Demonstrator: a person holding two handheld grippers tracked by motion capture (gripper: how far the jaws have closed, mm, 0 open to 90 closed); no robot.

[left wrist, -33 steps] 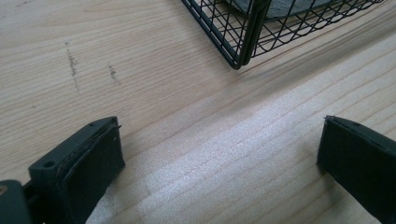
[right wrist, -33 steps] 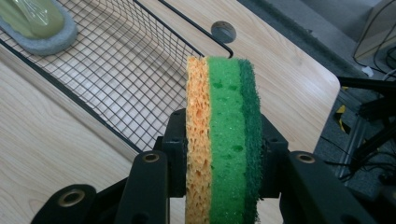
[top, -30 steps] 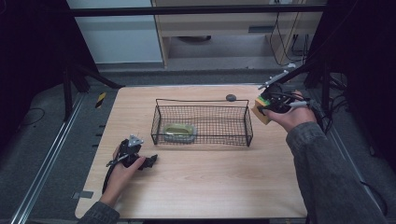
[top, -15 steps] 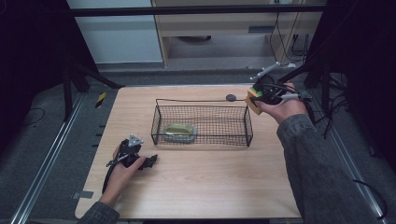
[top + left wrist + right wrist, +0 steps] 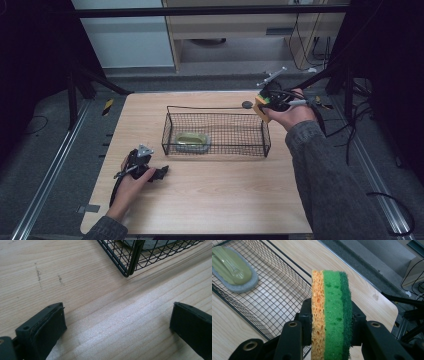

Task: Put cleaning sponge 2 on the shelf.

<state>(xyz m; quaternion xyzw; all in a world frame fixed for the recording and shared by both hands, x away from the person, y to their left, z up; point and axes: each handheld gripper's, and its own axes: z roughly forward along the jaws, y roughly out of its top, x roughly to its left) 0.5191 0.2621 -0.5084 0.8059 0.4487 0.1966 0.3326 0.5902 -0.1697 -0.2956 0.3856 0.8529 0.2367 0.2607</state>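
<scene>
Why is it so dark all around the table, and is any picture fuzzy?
High view: light falls on the table while the room's edges stay black. Left gripper view: a pale glare streak crosses the wood, and the basket is soft. Right gripper view: the sponge is sharp; the floor behind blurs.

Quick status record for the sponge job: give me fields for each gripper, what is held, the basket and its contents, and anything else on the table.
right gripper: shut on the sponge, held near the basket's far right corner
sponge: yellow, light green and dark green layers, standing on edge between the jaws
left gripper: open, nothing between the jaws, low over the table near the basket's corner
wire basket: black mesh, mid-table
in basket: green scrubber pad, lying flat at the left end
table: light wood
other: small dark round object beyond the basket; too small to identify
</scene>
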